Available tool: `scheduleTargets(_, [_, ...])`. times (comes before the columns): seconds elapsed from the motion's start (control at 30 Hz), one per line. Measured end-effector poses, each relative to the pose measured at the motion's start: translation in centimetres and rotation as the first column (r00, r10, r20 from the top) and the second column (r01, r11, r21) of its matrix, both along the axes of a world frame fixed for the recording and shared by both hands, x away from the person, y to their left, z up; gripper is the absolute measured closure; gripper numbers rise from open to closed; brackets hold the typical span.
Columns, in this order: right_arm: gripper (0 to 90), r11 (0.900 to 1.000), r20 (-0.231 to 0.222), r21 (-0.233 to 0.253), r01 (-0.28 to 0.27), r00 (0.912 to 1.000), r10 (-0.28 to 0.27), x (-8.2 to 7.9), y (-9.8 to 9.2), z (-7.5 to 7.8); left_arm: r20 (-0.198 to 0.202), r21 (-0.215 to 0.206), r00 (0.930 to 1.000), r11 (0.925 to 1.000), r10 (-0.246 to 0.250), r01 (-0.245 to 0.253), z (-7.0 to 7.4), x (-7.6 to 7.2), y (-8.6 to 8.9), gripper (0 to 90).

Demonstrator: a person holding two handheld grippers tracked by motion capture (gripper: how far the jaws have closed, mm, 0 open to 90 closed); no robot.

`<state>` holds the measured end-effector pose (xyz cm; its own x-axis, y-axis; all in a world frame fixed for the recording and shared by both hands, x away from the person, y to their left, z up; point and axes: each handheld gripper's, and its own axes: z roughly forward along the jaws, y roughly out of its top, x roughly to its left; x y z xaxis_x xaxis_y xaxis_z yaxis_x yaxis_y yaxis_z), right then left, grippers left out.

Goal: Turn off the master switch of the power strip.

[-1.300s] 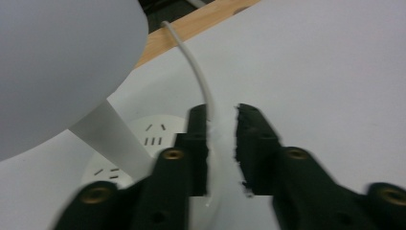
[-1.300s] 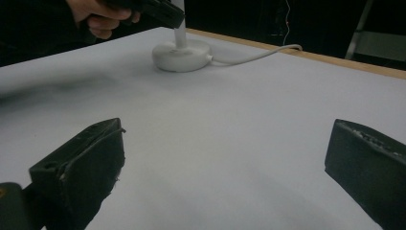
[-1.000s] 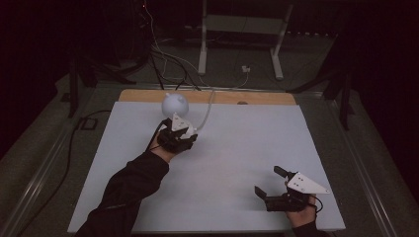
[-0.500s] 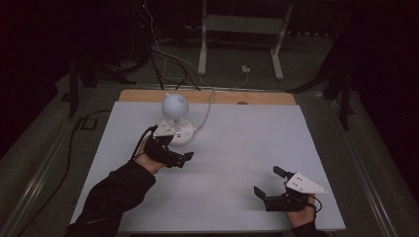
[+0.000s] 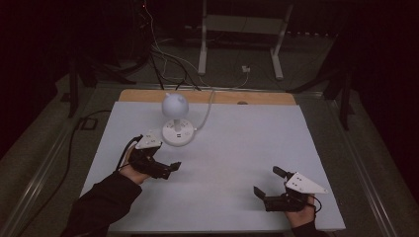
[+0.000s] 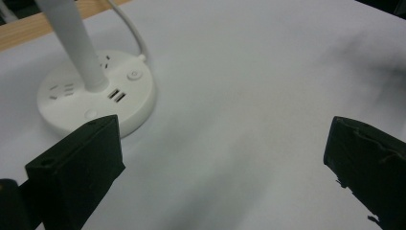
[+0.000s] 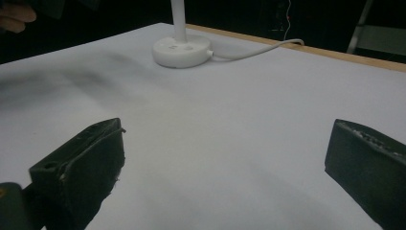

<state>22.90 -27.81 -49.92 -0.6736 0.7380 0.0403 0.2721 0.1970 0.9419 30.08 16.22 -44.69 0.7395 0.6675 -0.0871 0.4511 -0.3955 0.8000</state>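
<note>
From the high view, the white desk lamp [image 5: 175,123] stands near the table's [image 5: 247,148] far left, just beyond the left gripper [image 5: 165,169]; the right gripper [image 5: 267,185] rests well apart.

In the left gripper view, its jaws gape wide, empty, beside the lamp base [image 6: 95,96].

The right gripper view shows wide, empty jaws too.

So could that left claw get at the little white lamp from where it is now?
Probably yes. The left claw is open and sits just short of the lamp, with only bare white table between them. Its own view shows the lamp's round base right beside one jaw.
</note>
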Motion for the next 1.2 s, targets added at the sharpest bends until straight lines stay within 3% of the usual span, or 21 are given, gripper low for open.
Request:
scheduleTargets(0.37, [0.0,1.000,0.000,-0.005,-0.001,1.0000,0.001,0.0,0.1,0.0,0.019,0.019,0.9989,0.9989,0.042,-0.043,-2.1,-2.2,2.6,0.4])
scheduleTargets(0.53, [0.0,1.000,-0.002,-0.007,-0.002,1.0000,0.002,0.0,0.1,0.0,0.018,0.004,0.9978,0.9980,0.064,-0.064,-2.8,-3.2,3.9,0.4])
scheduleTargets(0.9, [0.0,1.000,-0.004,-0.006,-0.005,1.0000,0.005,-0.1,0.2,0.0,-0.025,0.059,0.9961,0.9948,0.085,-0.083,-5.1,-5.4,5.6,0.4])
scheduleTargets(1.2, [0.0,1.000,-0.007,-0.008,-0.009,0.9999,0.009,-0.1,0.2,0.0,-0.020,0.097,0.9957,0.9914,0.091,-0.088,-6.5,-6.6,6.6,0.4])
